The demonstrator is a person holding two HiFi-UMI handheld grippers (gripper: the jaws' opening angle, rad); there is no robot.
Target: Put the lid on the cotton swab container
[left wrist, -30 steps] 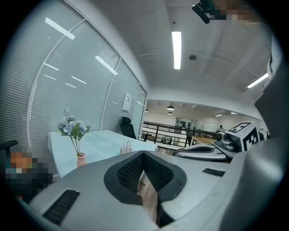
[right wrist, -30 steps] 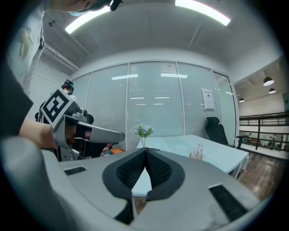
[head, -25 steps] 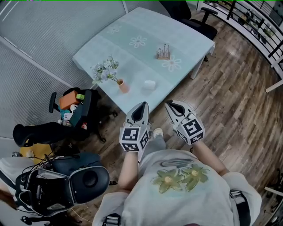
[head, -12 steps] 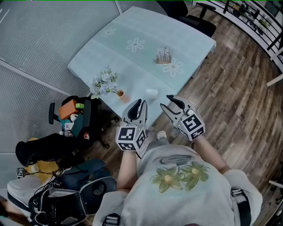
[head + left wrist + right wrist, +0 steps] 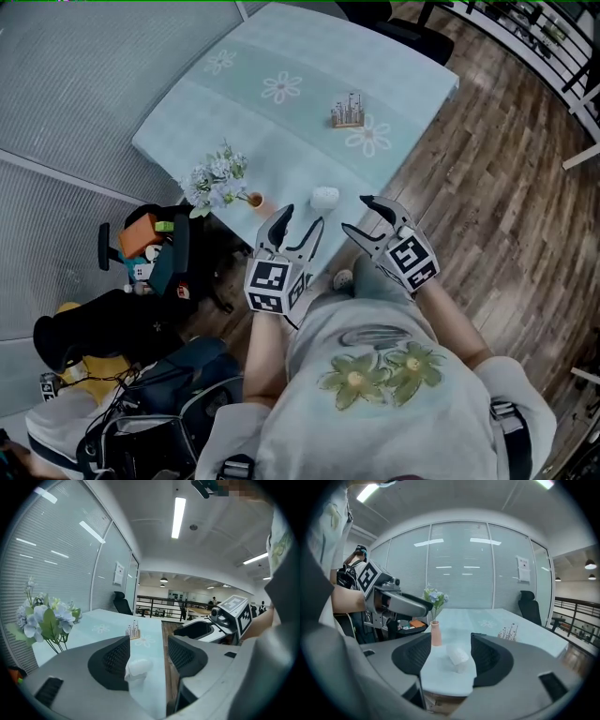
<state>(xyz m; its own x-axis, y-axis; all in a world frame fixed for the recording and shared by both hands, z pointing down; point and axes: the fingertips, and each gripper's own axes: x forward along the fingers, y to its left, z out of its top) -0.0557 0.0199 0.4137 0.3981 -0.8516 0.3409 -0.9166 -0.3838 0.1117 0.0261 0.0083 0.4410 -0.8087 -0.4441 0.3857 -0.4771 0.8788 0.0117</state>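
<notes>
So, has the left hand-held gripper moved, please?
Yes: the left hand-held gripper moved toward the white container on the table; its jaws have just been opening, empty.

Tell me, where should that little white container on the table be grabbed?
Probably across its narrow body, coming in level from the near edge of the table, where the white container sits. It looks small and rounded, so jaws could straddle it. The right gripper, jaws just opened with nothing between them, faces it.

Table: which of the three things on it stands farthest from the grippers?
The stick holder, far back; the vase and white container are at the near edge.
</notes>
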